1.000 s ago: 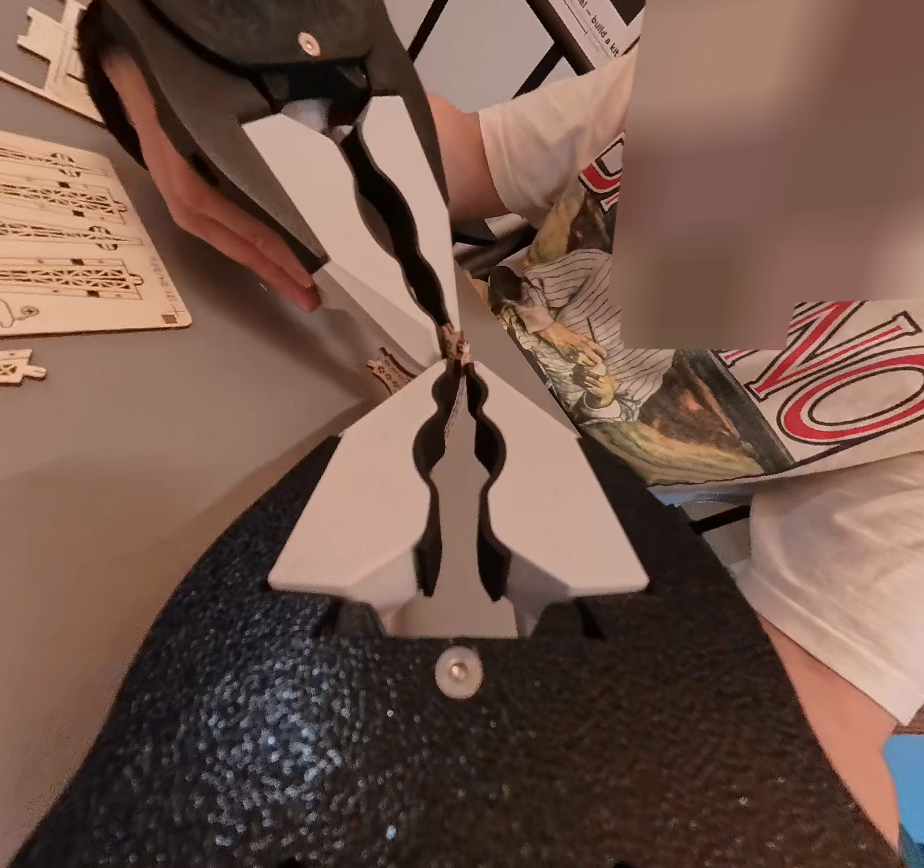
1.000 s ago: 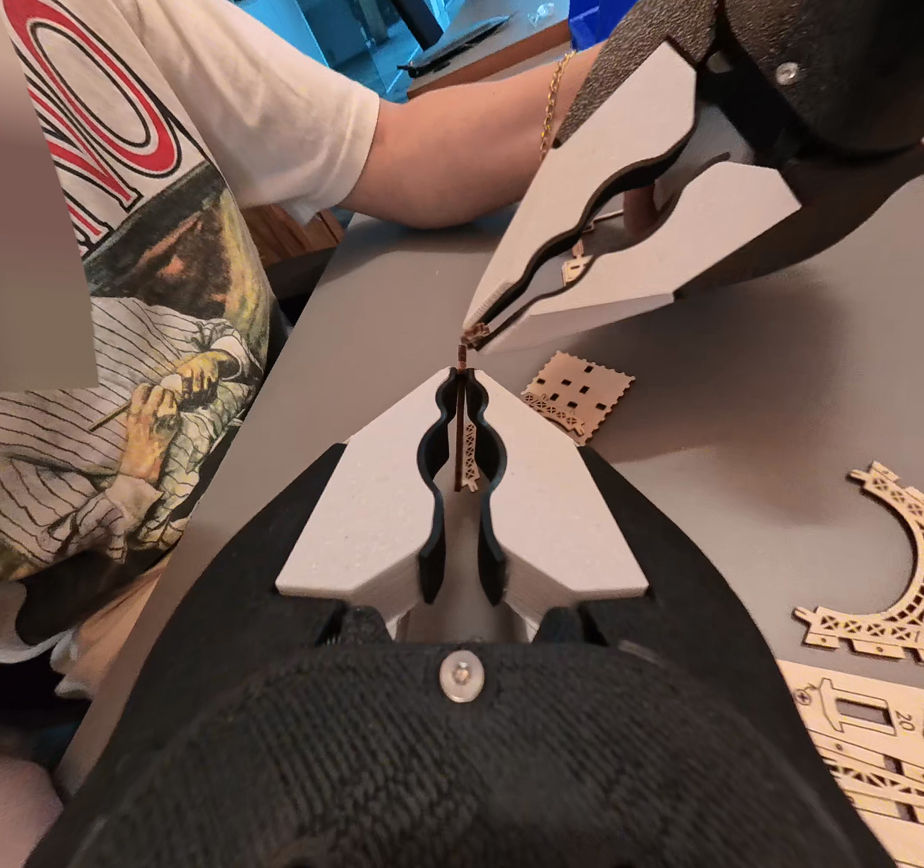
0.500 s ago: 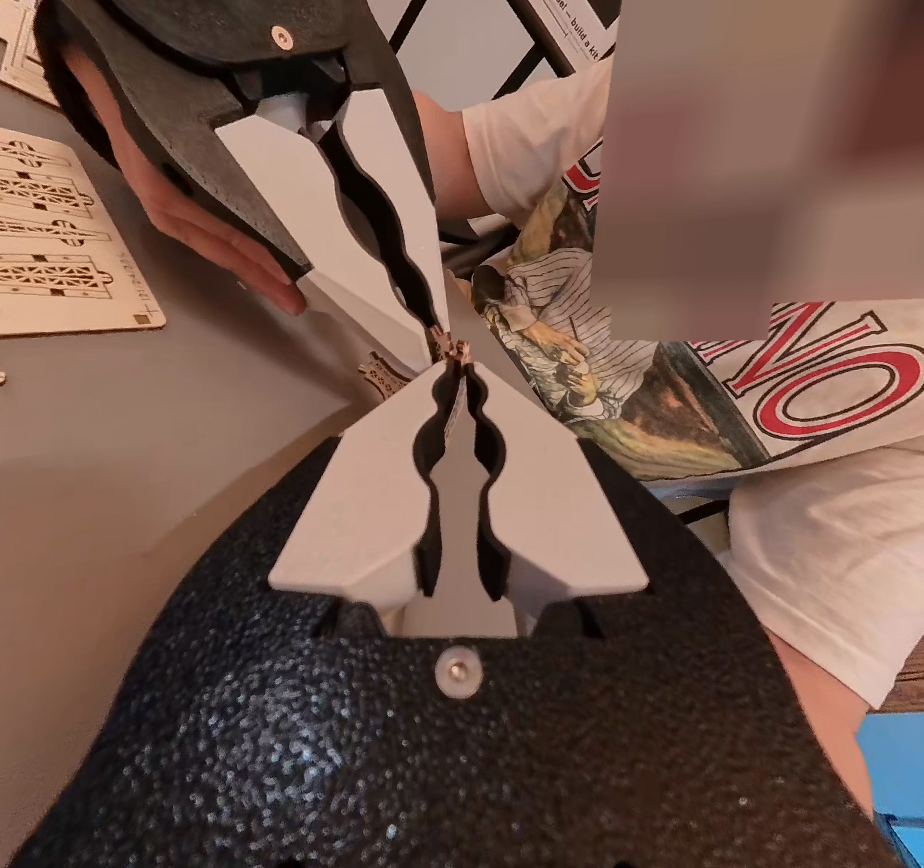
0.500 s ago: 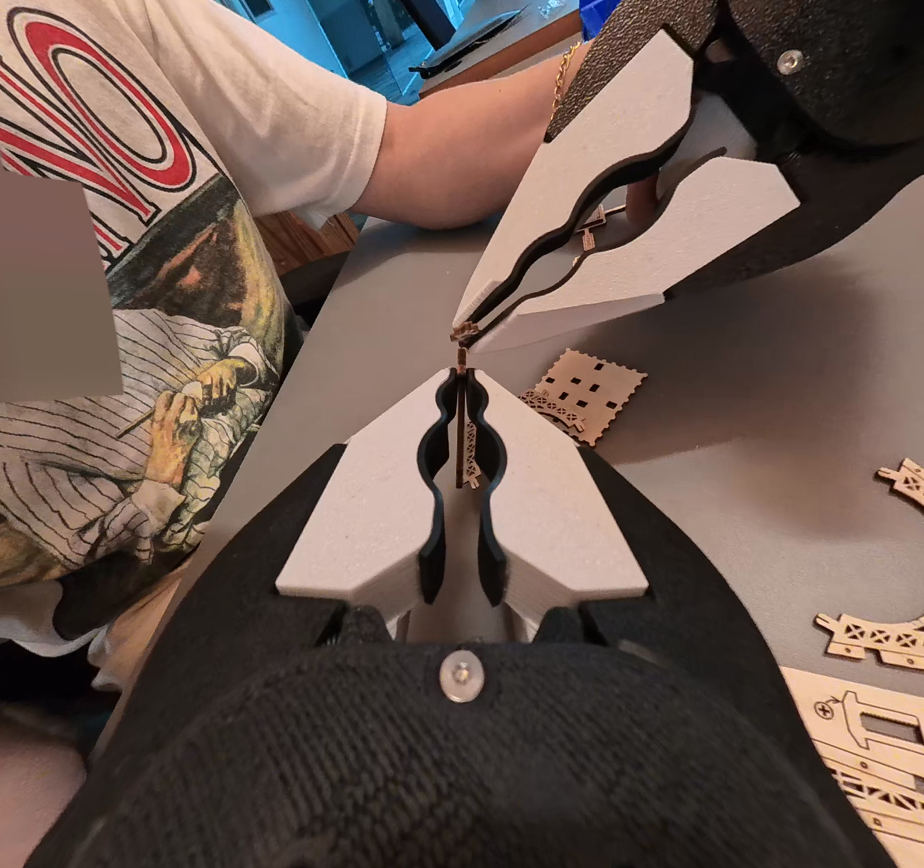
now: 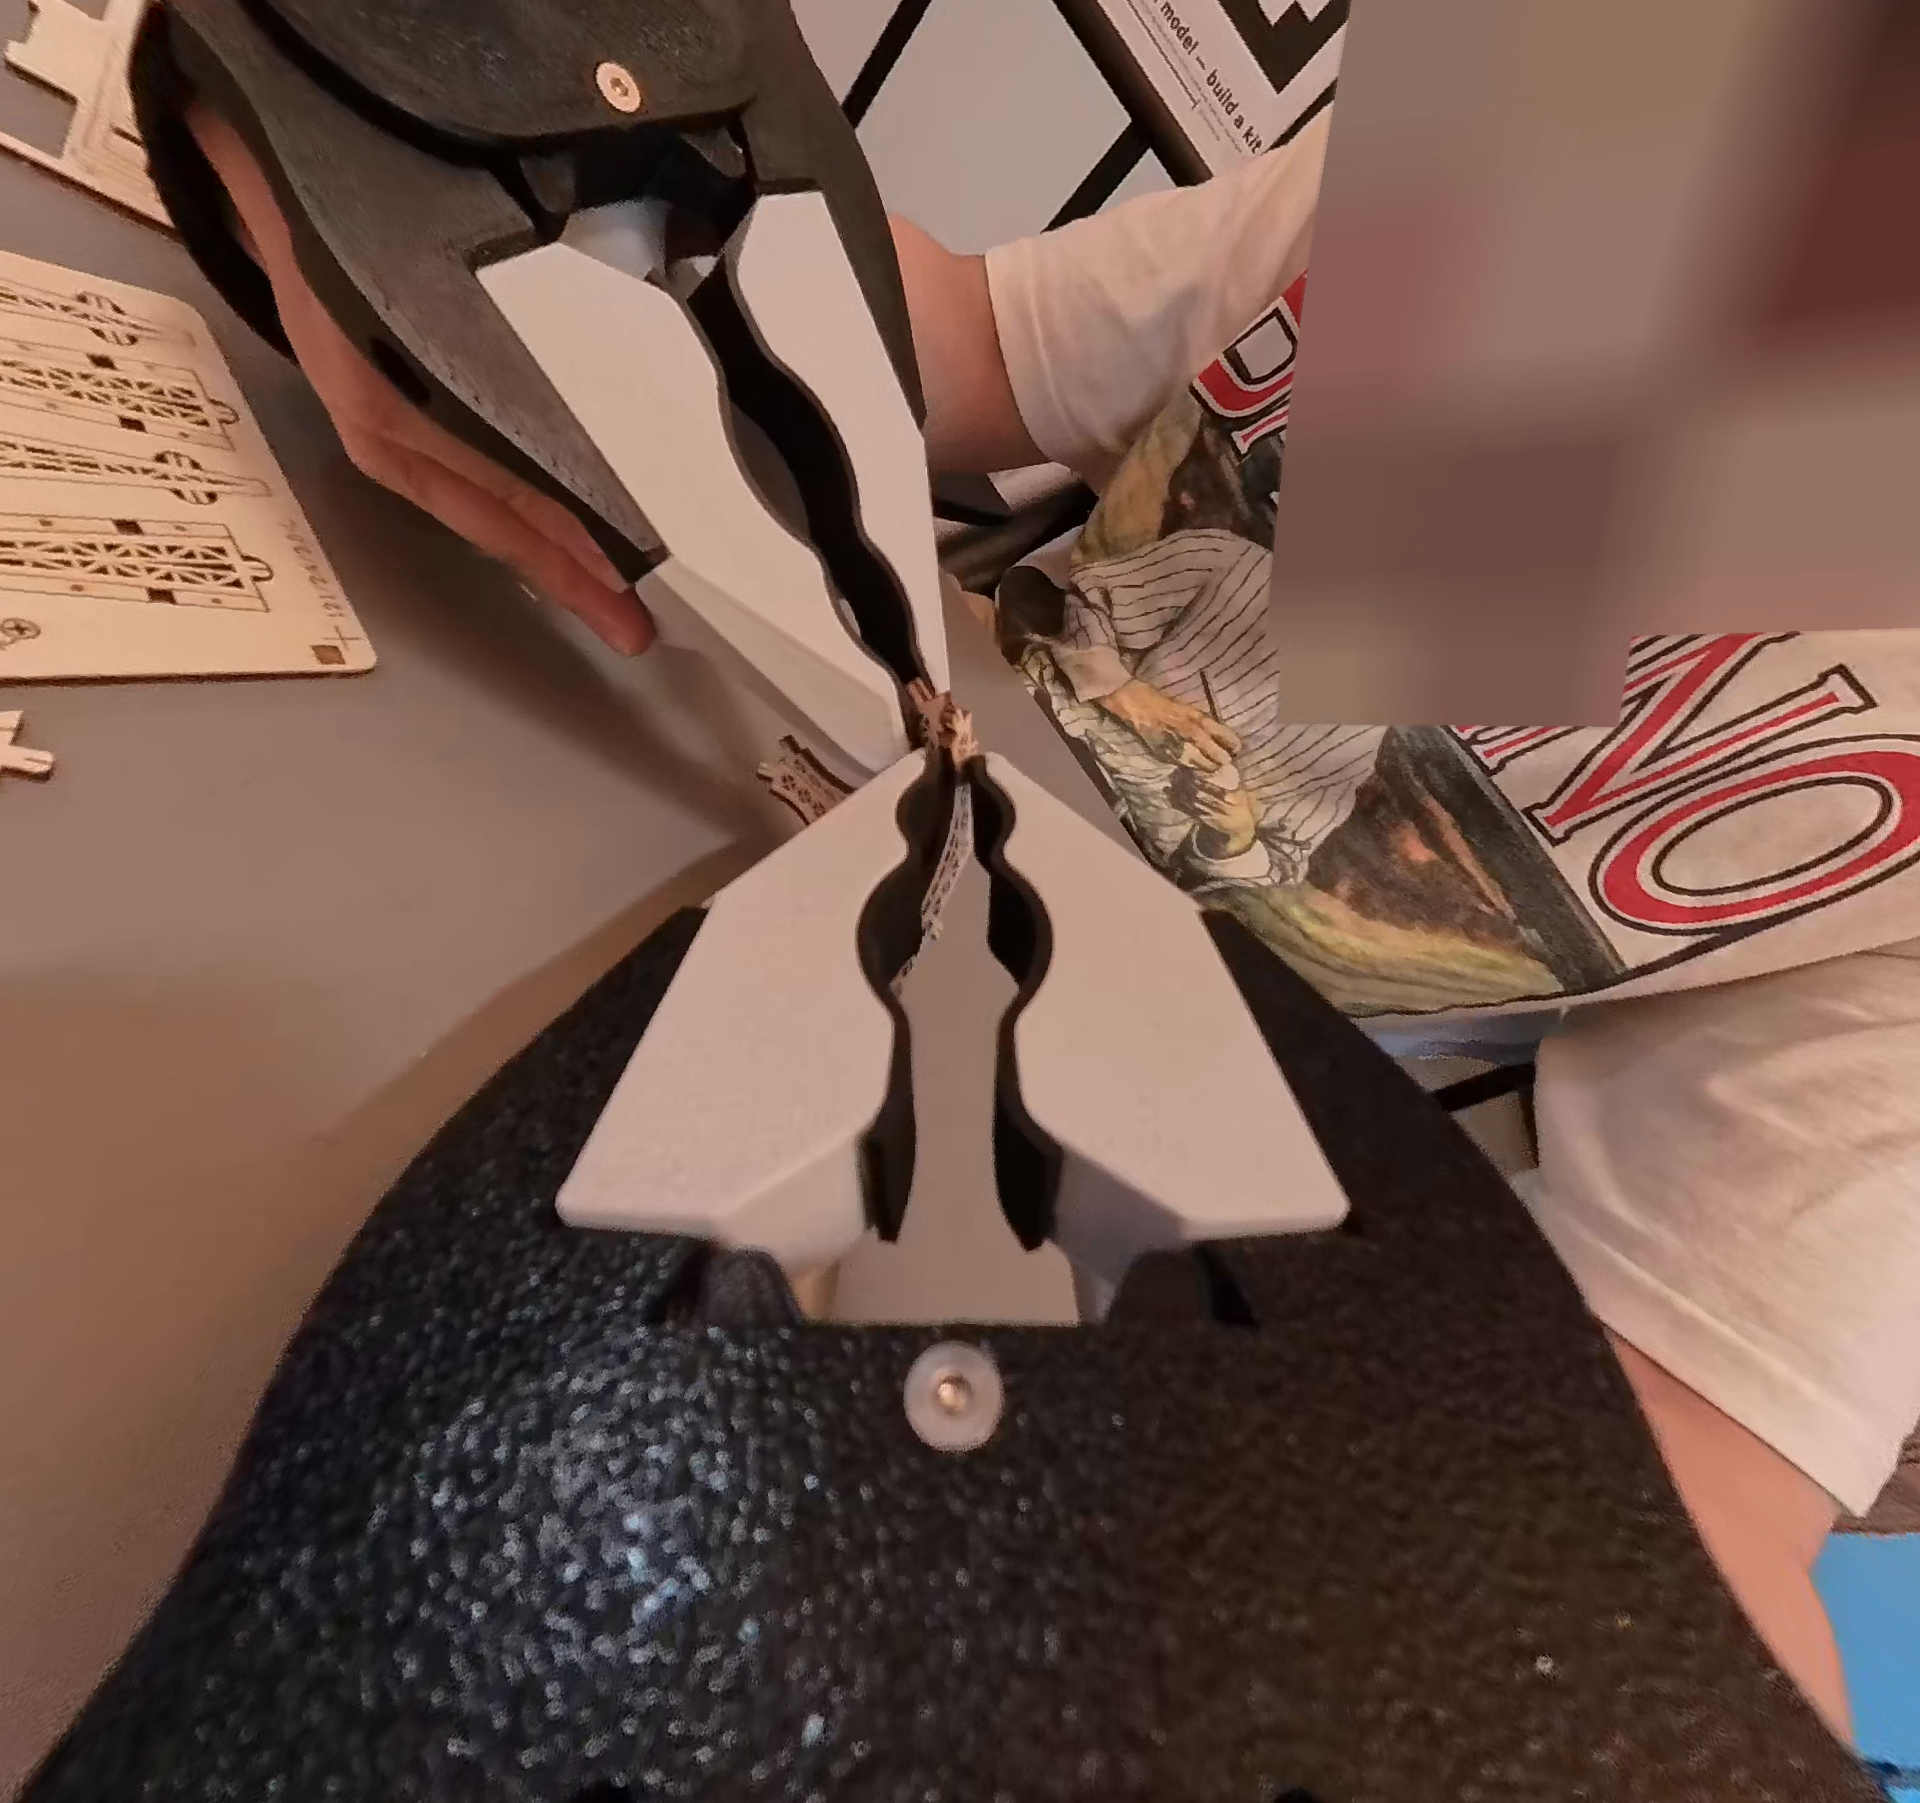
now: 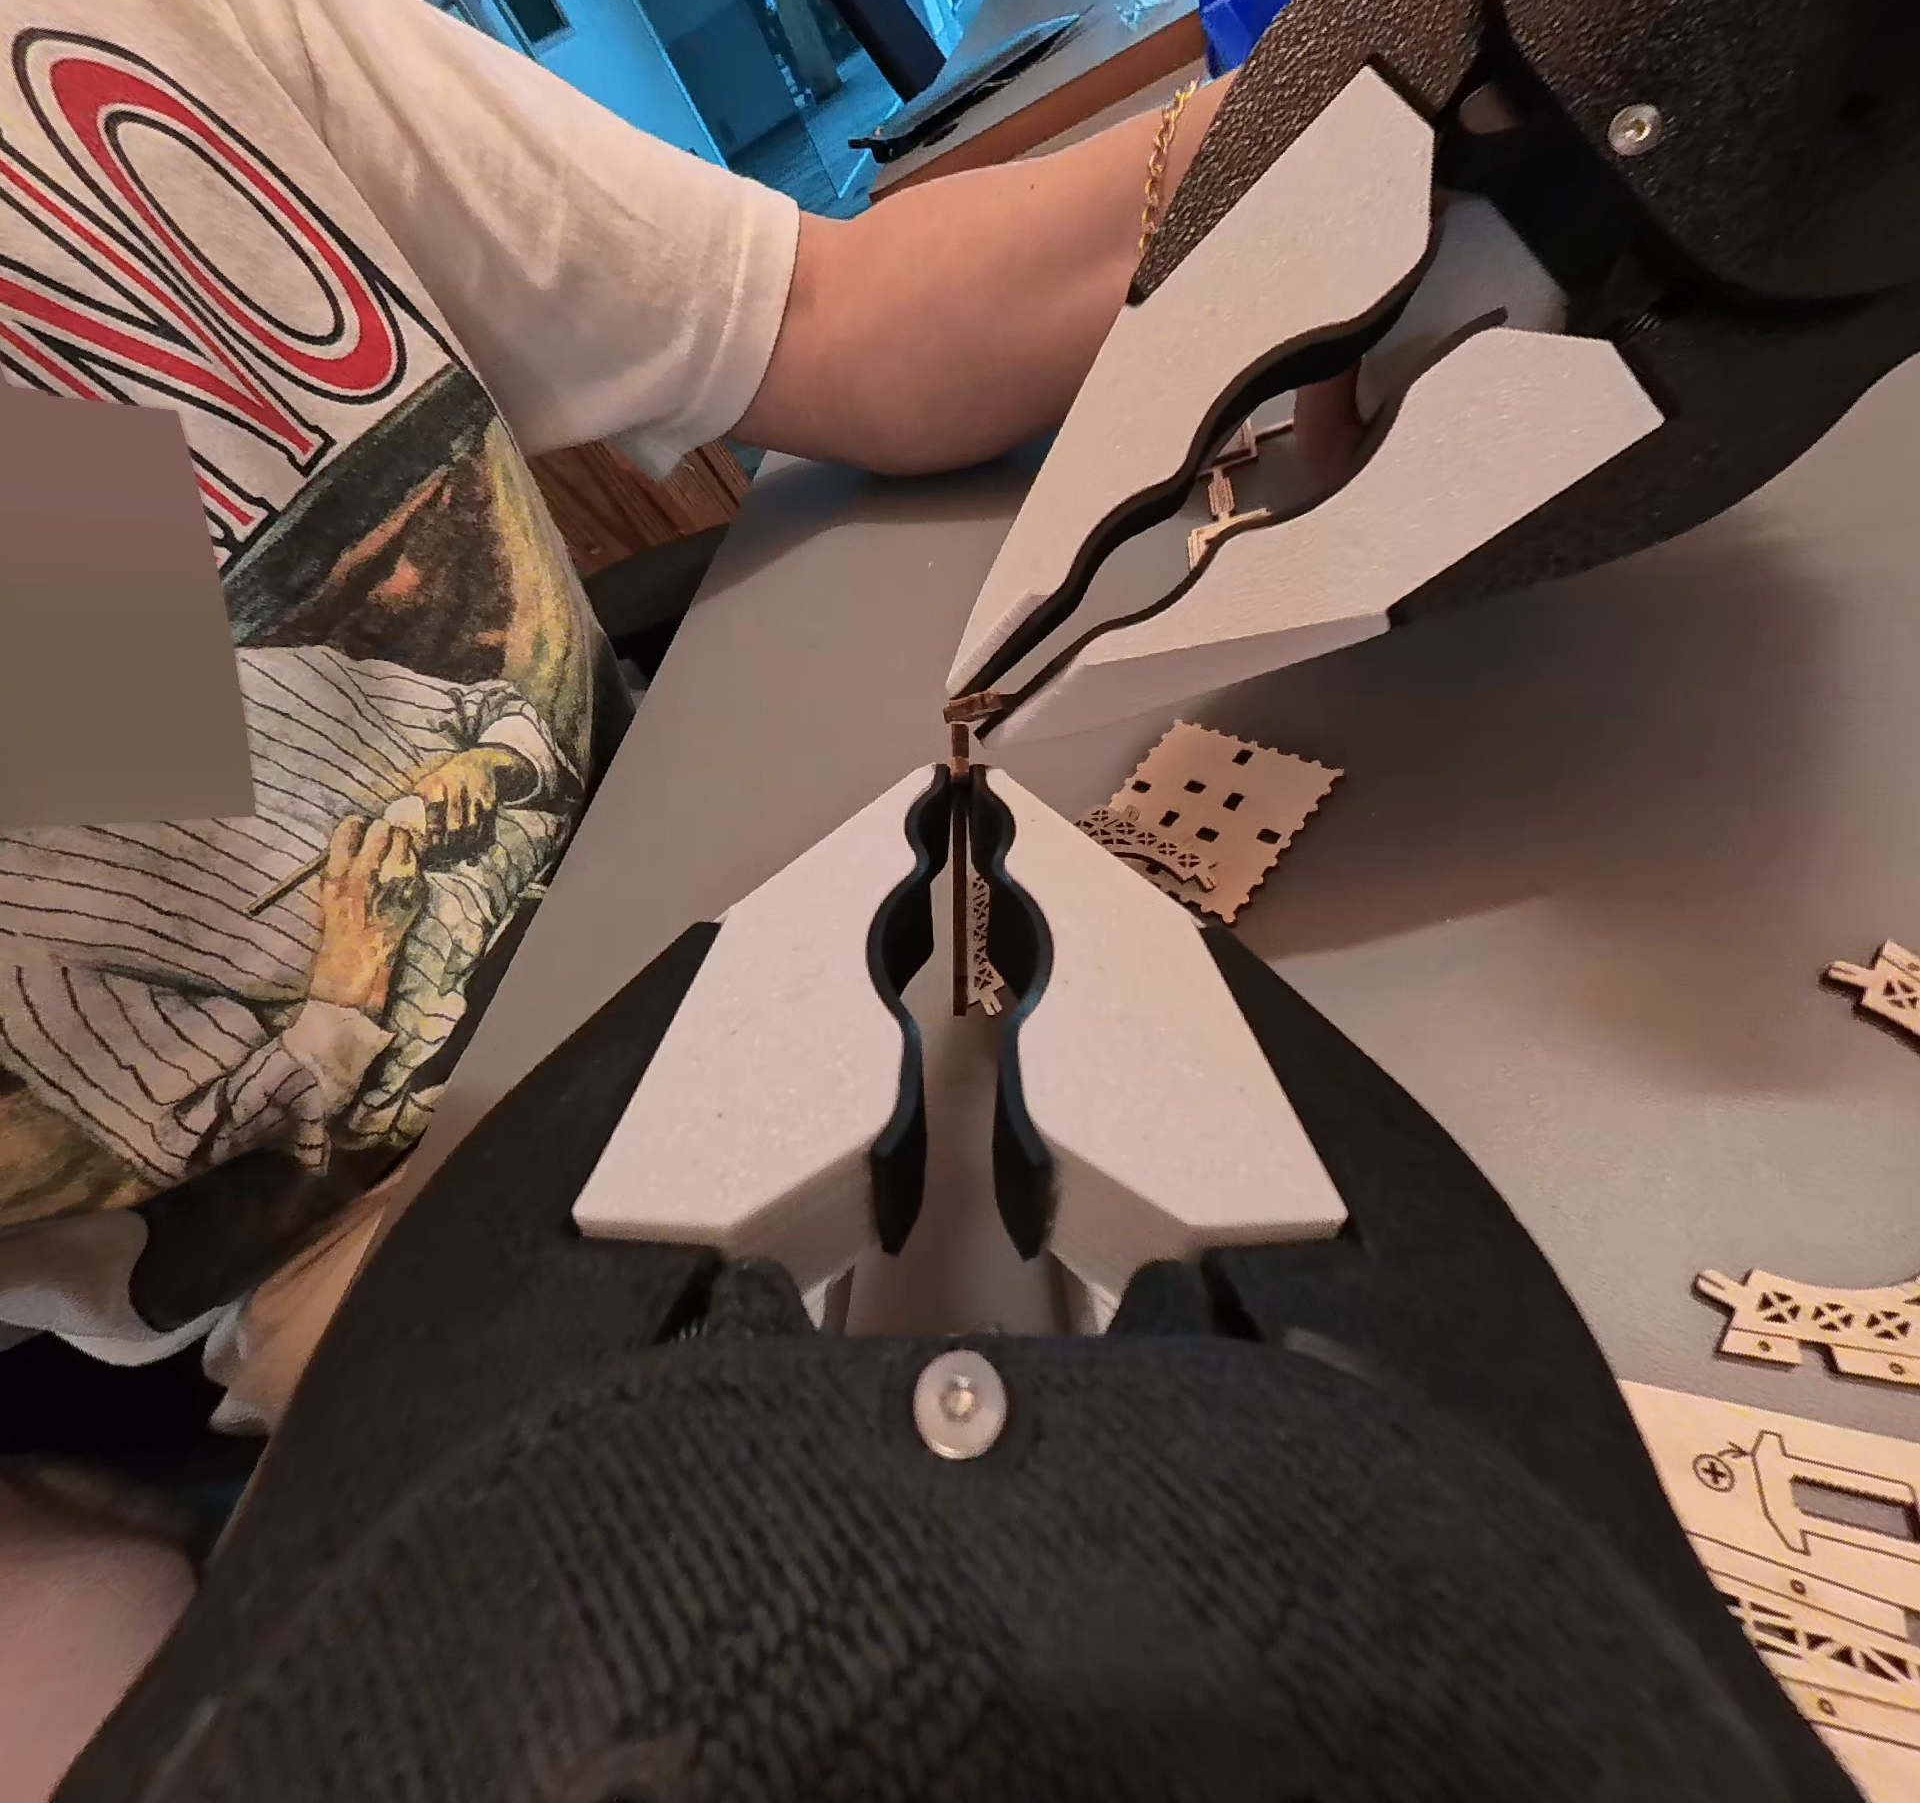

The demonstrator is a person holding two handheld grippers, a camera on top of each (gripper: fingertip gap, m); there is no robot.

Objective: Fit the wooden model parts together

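Note:
My left gripper (image 5: pixel 951 766) is shut on a thin wooden lattice strip (image 5: pixel 948 854) that runs back between its white fingers. My right gripper (image 6: pixel 961 771) is shut on another thin lattice strip (image 6: pixel 977 912), seen edge-on. The two grippers meet tip to tip above the grey table (image 6: pixel 1455 818). In the right wrist view the left gripper (image 6: pixel 982 699) comes in from the upper right, and the small wooden end (image 6: pixel 971 711) at its tip touches the top of my strip. In the left wrist view the right gripper (image 5: pixel 928 699) comes down from the upper left.
A square perforated wooden plate (image 6: pixel 1226 818) lies on the table just below the joint. Laser-cut sheets (image 5: pixel 135 486) (image 6: pixel 1787 1597) and loose arch pieces (image 6: pixel 1818 1327) lie off to the side. The person's arm (image 6: pixel 935 340) and shirt are close behind. Both grippers' tips are close together, under 4 cm apart.
Both grippers have stayed shut with the two wooden ends held together. The views have swung only slightly; the joint has kept its place.

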